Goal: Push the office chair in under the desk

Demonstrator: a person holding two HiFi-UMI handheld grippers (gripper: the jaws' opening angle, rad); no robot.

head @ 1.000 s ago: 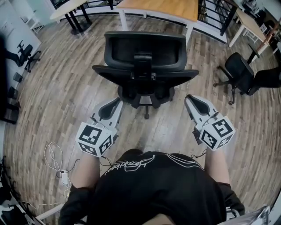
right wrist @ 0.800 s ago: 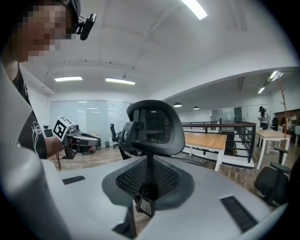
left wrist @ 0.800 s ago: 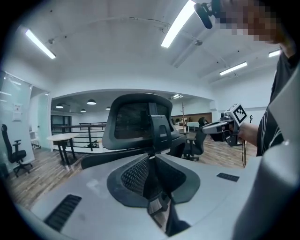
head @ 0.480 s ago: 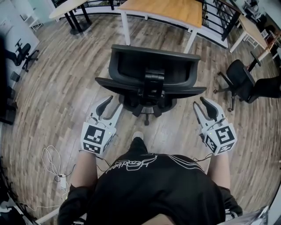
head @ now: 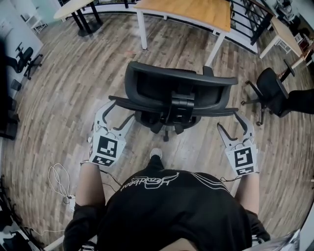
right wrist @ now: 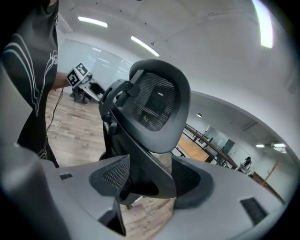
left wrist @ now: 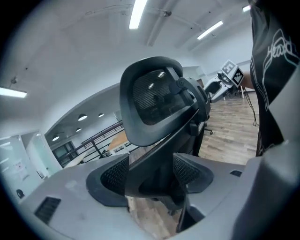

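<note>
We are at the gripping step, and the push itself has not begun. The wooden floor [head: 59, 98] lies bare between the chair [head: 169, 105] and the desk [head: 189, 11], which stands beyond the chair and well apart from it, so the chair has the whole way to go. The chair faces the desk with its backrest [head: 171, 83] turned toward us. The left gripper [head: 117, 113] sits at the backrest's left edge and the right gripper [head: 230, 123] at its right edge. Both sets of jaws have just been opening and stand wide apart. The rim of the backrest runs between the pads of each, but we judge it is not pinched. Next, we think, both grippers should close on that rim or bear against it. Then we push evenly toward the gap between the desk's white legs [head: 143, 35], so the chair does not swivel off line.
</note>
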